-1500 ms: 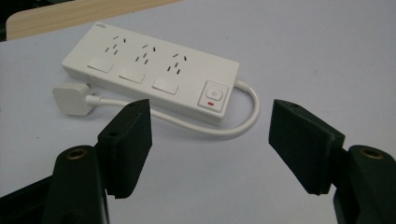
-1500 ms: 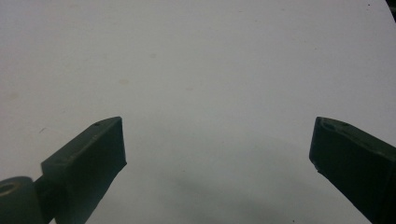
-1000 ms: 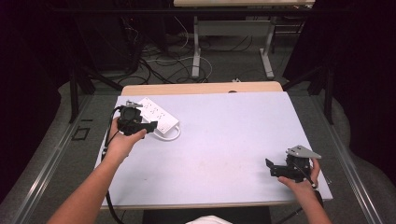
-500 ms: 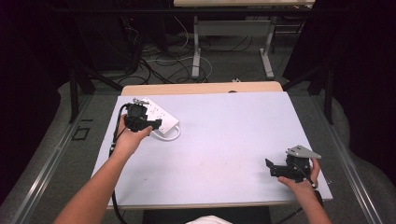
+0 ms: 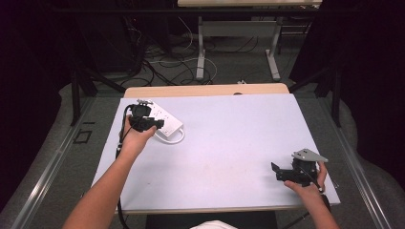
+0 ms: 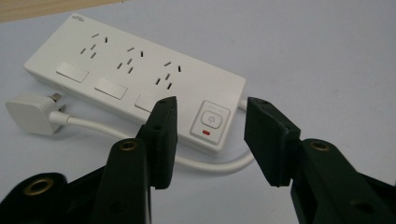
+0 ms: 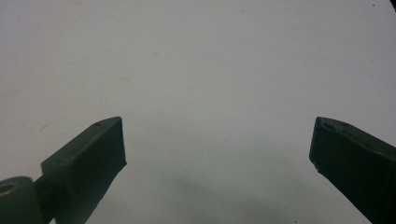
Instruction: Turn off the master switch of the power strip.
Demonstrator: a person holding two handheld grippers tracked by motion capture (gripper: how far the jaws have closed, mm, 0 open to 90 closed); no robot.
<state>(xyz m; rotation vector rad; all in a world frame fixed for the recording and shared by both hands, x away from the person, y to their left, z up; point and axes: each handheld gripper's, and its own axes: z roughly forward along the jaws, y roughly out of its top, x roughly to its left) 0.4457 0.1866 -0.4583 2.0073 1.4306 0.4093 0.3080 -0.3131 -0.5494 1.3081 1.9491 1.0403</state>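
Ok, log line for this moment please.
left gripper: jaws just closing, open over power strip switch end, no contact | right gripper: open, idle above table

Power strip [image 6: 135, 77]: smooth white plastic, slight sheen; cord [image 6: 205, 163] glossy white. Left gripper [image 6: 210, 135]: matt black plastic, brass-looking screw heads. Table [image 5: 229, 138]: matt pale surface, faint specks; wood edge along top.

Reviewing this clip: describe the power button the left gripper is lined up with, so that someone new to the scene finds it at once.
Start at the white table and go to its far left corner, where a white power strip lies. At the strip's cable end sits the power button, framed between the left gripper fingers. Unlike the three socket groups beside it, it is a square pad with a small red light below it.
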